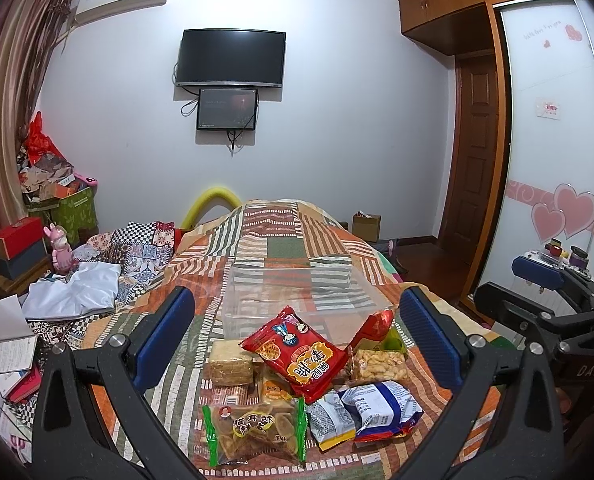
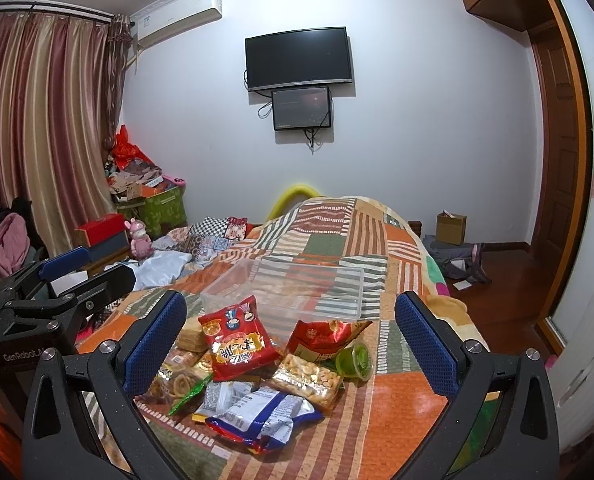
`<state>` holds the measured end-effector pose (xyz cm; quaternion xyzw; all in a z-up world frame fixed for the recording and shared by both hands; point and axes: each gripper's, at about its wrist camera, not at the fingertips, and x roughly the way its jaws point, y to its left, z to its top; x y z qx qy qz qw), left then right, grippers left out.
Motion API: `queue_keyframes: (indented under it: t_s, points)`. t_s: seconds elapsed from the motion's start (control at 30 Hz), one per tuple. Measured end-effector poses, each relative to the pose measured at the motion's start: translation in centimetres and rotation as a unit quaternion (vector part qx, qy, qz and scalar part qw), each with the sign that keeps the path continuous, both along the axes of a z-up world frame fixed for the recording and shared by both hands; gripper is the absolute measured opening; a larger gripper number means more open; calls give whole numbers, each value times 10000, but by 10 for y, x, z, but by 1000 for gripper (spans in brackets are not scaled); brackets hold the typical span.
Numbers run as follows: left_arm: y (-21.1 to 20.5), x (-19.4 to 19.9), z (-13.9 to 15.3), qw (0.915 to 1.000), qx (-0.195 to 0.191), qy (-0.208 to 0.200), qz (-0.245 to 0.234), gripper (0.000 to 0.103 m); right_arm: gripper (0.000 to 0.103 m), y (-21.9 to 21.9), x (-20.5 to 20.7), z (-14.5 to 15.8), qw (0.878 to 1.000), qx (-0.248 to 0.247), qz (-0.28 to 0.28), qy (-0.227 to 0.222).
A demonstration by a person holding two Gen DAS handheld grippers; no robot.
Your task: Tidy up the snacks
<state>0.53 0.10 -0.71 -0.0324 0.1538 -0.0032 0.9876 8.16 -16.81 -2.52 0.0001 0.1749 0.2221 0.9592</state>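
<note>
A pile of snack packets lies on the patchwork bedspread (image 1: 289, 236). On top is a red crisp packet (image 1: 297, 354), also in the right wrist view (image 2: 237, 342). Around it lie a green-edged biscuit packet (image 1: 255, 430), a blue and white packet (image 1: 381, 406), a clear bag of puffed snacks (image 1: 377, 364) and a green jelly cup (image 2: 355, 360). Behind the pile stands an empty clear plastic box (image 1: 293, 300), also in the right wrist view (image 2: 297, 292). My left gripper (image 1: 297, 344) and right gripper (image 2: 291, 344) are open and empty above the pile.
Crumpled clothes and cloths (image 1: 77, 292) lie at the bed's left. Boxes and a pink toy (image 1: 61, 248) stand beyond. A TV (image 1: 233, 58) hangs on the far wall. A wardrobe (image 1: 557, 140) and wooden floor (image 2: 505, 276) are on the right.
</note>
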Motion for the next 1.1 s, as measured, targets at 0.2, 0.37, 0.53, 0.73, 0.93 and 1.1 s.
queue_keyframes:
  t_s: [0.2,0.37,0.53,0.73,0.93,1.1]
  points:
    - [0,0,0,10000,-2,3,4,103,103,0,0,-1,10000,-3,3,12]
    - [2,1,-1,10000,-17,32,9,103,103,1,2,-2,10000,-19,5,31]
    - [4,8,-5,9999,-7,114,25,103,103,3,8,-6,9999,-44,-1,125]
    - [11,25,-15,9995,-50,304,49,103,103,3,24,-14,9994,-95,-53,342]
    - [19,49,-26,9984,-75,563,64,103,103,4,44,-23,9981,-253,-93,549]
    - [24,70,-38,9969,-27,782,61,103,103,8,57,-32,9969,-422,-123,660]
